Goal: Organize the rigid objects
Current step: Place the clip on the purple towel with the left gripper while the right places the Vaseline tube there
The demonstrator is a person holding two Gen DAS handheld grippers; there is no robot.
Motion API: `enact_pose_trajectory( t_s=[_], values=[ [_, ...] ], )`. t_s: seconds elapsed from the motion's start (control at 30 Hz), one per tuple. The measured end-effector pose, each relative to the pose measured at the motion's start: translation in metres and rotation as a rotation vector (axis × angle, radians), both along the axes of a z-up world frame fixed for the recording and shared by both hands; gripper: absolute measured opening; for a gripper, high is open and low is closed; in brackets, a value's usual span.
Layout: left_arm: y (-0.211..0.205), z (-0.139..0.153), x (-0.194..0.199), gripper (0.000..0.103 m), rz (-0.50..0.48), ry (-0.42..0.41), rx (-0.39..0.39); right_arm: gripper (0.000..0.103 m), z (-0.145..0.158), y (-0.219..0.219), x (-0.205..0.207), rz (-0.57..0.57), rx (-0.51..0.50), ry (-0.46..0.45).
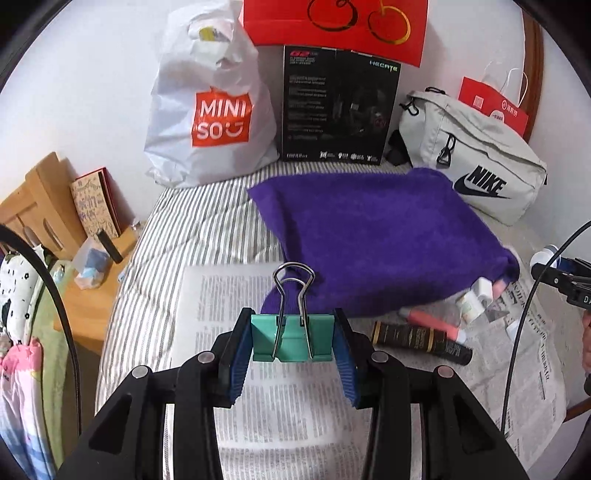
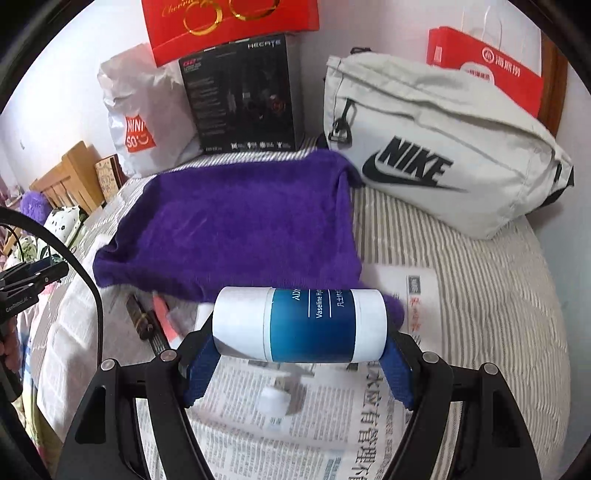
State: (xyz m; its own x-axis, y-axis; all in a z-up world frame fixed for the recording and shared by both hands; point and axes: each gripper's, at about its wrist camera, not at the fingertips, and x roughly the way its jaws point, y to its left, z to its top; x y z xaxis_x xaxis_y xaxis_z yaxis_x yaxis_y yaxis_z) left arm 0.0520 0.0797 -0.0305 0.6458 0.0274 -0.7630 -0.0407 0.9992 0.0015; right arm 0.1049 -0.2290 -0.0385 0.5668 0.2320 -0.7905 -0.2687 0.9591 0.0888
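Note:
My left gripper is shut on a teal binder clip, its wire handles pointing up, above the newspaper. My right gripper is shut on a white and blue Vaseline tube, held sideways between its blue pads. A purple towel lies on the striped bed, and also fills the middle of the right wrist view as the purple towel. At its near edge lie a black tube, a coral pink stick and small white items. A small white object rests on the newspaper under the held tube.
Against the wall stand a white Miniso bag, a black box, red bags and a grey Nike pouch. A wooden bedside stand with a book sits left of the bed. Cables cross both side edges.

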Motion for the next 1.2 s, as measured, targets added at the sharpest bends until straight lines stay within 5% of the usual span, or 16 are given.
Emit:
enact_pose_trajectory(
  t_s=[0.6, 1.2],
  values=[
    [-0.009, 0.007, 0.077, 0.039, -0.072, 0.002, -0.021, 0.076, 0.014, 0.015, 0.062, 0.012, 0.014, -0.011],
    [-0.019, -0.034, 0.163, 0.039, -0.124, 0.086, -0.038, 0.076, -0.027, 0.06, 0.149, 0.067, -0.013, 0.07]
  ],
)
